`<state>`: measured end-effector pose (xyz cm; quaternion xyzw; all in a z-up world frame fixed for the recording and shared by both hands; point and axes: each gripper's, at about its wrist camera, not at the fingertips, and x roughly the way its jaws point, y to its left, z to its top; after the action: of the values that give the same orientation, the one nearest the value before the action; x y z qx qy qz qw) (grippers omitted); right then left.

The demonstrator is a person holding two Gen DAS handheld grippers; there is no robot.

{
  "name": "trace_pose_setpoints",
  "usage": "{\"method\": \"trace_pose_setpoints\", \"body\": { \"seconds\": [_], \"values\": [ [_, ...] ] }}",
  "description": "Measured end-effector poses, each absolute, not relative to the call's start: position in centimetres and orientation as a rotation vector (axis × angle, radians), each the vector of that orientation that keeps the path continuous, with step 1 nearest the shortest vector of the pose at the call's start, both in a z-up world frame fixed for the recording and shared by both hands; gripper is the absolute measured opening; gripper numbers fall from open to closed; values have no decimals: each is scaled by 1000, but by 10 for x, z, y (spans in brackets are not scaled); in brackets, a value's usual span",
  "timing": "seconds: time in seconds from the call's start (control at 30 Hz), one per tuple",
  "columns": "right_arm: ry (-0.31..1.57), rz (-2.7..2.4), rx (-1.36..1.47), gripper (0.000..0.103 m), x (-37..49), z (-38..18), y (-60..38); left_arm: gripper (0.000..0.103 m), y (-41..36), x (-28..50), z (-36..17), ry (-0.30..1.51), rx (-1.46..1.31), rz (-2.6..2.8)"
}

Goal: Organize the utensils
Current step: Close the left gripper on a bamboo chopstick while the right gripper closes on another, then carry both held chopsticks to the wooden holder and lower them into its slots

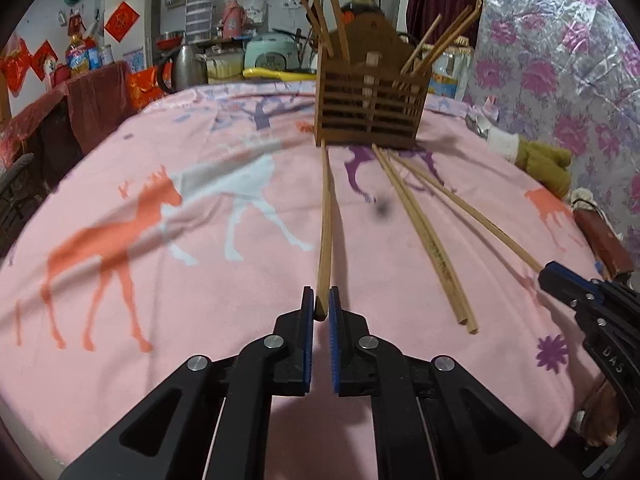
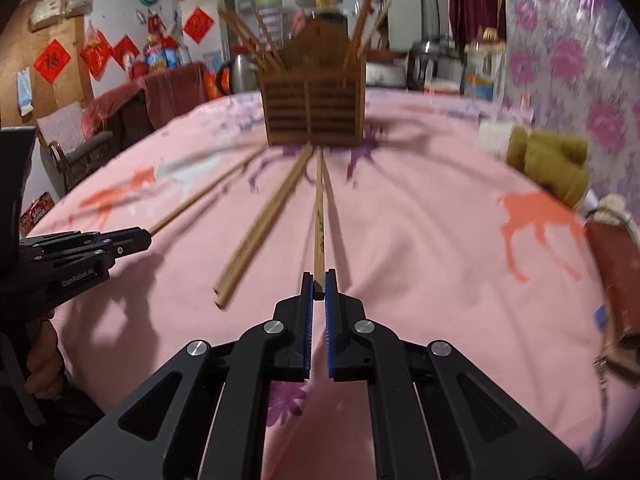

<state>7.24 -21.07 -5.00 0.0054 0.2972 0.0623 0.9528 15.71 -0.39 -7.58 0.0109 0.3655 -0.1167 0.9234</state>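
Hand-held gripper in my left hand [image 1: 321, 304] pinches one chopstick [image 1: 325, 216]; my right hand-held gripper [image 2: 319, 286] pinches another chopstick [image 2: 319, 220]. Two more chopsticks [image 1: 424, 236] lie loose between them on the pink bedsheet [image 1: 200, 300], all four reaching toward one wooden holder [image 1: 372, 108].

The left gripper [image 1: 321, 306] is clamped on the near end of one chopstick [image 1: 325, 216], which runs straight ahead to the slatted holder [image 1: 370, 100] on the bed [image 1: 160, 280]. To its right lies a chopstick pair [image 1: 424, 236]; further right, the right gripper [image 2: 318, 286] grips another chopstick [image 2: 319, 224].
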Motion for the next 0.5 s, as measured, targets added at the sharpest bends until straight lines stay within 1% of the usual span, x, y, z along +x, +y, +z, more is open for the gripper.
{"method": "trace_pose_setpoints", "body": {
  "seconds": [0.3,0.5],
  "values": [
    [420,119,25,6,62,23,-222,6,6,146,-14,631,-9,-211],
    [353,144,60,6,70,67,-231,6,4,150,31,577,-7,-240]
  ]
}}
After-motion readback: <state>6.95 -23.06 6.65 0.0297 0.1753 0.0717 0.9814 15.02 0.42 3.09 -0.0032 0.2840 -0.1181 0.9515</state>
